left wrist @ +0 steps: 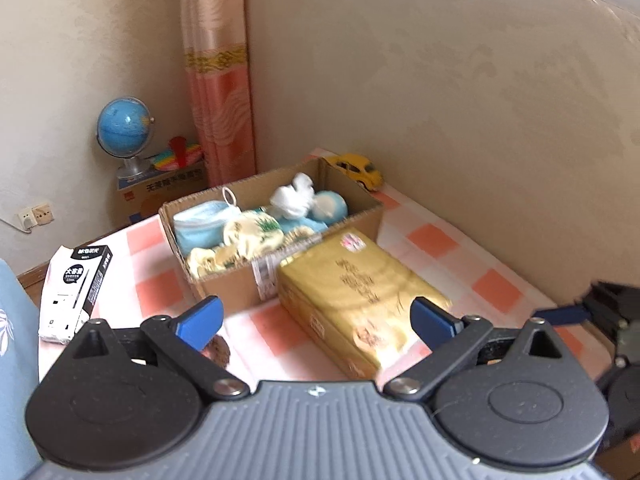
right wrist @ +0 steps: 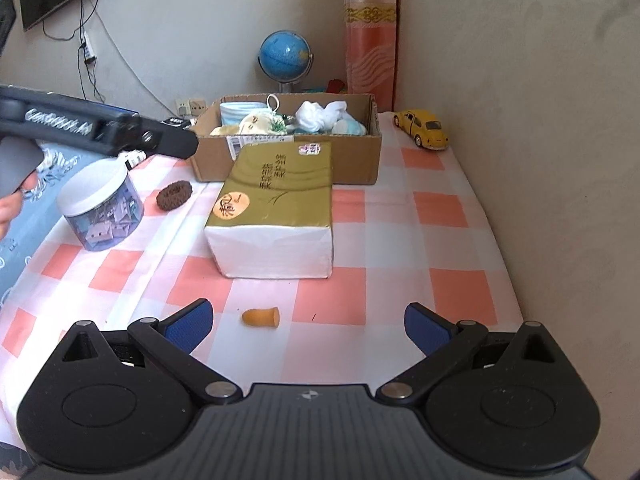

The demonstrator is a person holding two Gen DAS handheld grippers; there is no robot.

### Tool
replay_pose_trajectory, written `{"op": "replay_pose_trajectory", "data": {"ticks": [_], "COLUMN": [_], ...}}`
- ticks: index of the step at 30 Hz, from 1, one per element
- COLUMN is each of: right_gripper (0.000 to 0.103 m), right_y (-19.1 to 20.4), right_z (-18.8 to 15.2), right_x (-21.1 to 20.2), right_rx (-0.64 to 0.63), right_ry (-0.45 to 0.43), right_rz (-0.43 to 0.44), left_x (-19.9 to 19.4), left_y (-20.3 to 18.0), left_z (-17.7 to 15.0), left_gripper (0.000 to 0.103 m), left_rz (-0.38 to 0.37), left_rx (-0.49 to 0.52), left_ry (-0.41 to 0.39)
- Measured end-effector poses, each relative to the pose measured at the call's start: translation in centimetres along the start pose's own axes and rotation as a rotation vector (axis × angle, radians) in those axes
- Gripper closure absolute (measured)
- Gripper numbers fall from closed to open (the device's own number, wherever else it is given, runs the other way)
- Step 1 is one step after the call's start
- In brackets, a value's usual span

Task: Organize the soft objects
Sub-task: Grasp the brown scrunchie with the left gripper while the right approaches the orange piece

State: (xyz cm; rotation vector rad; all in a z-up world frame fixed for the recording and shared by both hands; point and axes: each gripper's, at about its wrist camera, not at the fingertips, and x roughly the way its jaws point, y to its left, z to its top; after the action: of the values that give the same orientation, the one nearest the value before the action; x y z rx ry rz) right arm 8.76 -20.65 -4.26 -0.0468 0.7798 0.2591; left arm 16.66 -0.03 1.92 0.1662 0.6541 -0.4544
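Tissue pack (right wrist: 276, 208), gold-topped, lies on the counter (right wrist: 440, 240) at 12 o'clock from the right gripper (right wrist: 308, 326), touching the cardboard box (right wrist: 360, 168); probably light, squashy, slick-wrapped, best pinched across its short sides. Both grippers, left gripper (left wrist: 316, 320) included, gape, holding nothing.

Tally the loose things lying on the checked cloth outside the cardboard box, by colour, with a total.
Gold: 1, the tissue pack
Yellow: 1, the toy car
Brown: 1, the round brown piece
Orange: 1, the small orange piece
Clear with white lid: 1, the jar
Total: 5
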Motion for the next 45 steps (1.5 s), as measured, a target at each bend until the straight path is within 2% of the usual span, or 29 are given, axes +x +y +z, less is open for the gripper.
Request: {"op": "replay_pose_trajectory", "data": {"ticks": [9, 18, 24, 30, 35, 39, 45], "right_gripper": [0.0, 0.0, 0.0, 0.0, 0.0, 0.0, 0.0], "right_y": [1.1, 2.2, 2.6, 2.4, 2.5, 2.5, 2.6], "right_z": [-0.4, -0.9, -0.8, -0.8, -0.7, -0.8, -0.8], "right_x": [1.9, 5.0, 6.0, 6.1, 6.1, 6.2, 6.1], "right_rx": [-0.021, -0.042, -0.066, -0.074, -0.077, -0.076, -0.077], "right_ry": [0.051, 0.117, 0.122, 0.107, 0.105, 0.103, 0.104], "right_rz": [-0.002, -0.006, -0.03, -0.026, -0.025, -0.026, -0.026], "left_x": [-0.2, -0.3, 0.0, 1.3, 3.9, 6.2, 9.2], "left_y": [0.2, 1.5, 2.5, 4.1, 6.1, 7.5, 8.4], "left_z": [-2.3, -3.7, -3.5, -2.1, -1.0, -0.1, 1.1], "left_gripper": [0.003, 0.003, 0.003, 0.003, 0.003, 0.004, 0.013], "left_rz": [-0.062, -0.054, -0.071, -0.049, -0.014, -0.004, 0.015], "left_rx": [0.01, 0.0, 0.024, 0.045, 0.056, 0.056, 0.058], "left_ry": [0.046, 0.069, 0.077, 0.115, 0.186, 0.276, 0.36]}}
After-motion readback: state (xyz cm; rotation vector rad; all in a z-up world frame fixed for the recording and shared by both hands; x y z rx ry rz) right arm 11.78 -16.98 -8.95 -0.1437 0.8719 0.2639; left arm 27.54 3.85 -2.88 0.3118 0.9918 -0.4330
